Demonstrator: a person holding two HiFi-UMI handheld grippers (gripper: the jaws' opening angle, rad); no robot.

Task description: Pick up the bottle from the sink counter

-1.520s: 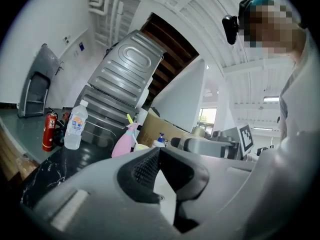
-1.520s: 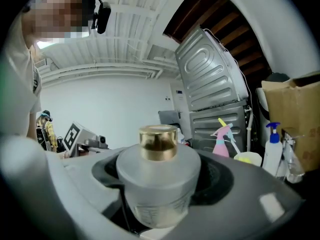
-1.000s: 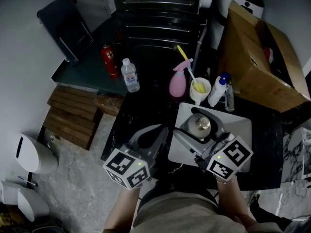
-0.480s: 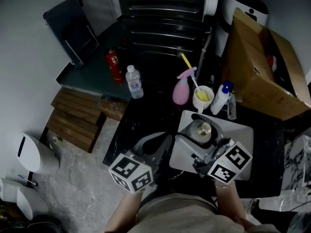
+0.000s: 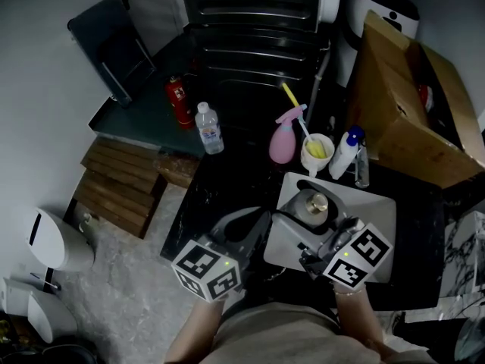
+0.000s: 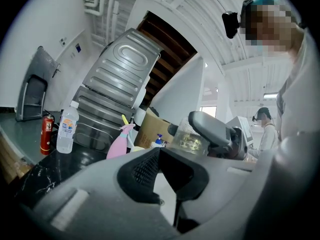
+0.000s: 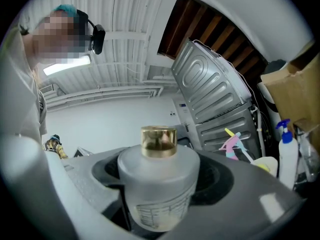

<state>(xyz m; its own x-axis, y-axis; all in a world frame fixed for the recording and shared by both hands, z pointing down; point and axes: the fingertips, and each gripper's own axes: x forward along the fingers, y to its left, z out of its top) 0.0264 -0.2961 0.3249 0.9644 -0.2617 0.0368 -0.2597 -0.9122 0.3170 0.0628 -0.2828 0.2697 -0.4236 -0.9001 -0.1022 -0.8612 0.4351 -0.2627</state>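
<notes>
A short frosted bottle with a gold cap [image 5: 314,202] stands upright over the white sink basin [image 5: 377,205] on the black counter. My right gripper [image 5: 308,197] is shut on it, one grey jaw on each side of its body. The right gripper view shows the bottle [image 7: 159,194] filling the space between the jaws of that gripper [image 7: 160,186]. My left gripper [image 5: 261,220] hovers just left of the basin with its jaws together and nothing in them. In the left gripper view, the bottle [image 6: 191,138] appears beyond the left gripper [image 6: 160,153], clamped in a grey jaw.
At the back of the counter stand a clear water bottle [image 5: 209,128], a red can [image 5: 178,101], a pink spray bottle [image 5: 283,141], a white cup with a yellow brush [image 5: 316,152] and a white-blue spray bottle [image 5: 343,152]. A cardboard box [image 5: 409,105] sits at the right and a ribbed metal panel [image 5: 258,29] behind.
The head view has shifted a little, and both grippers now sit slightly lower in the picture. The right gripper stays shut on the frosted bottle.
</notes>
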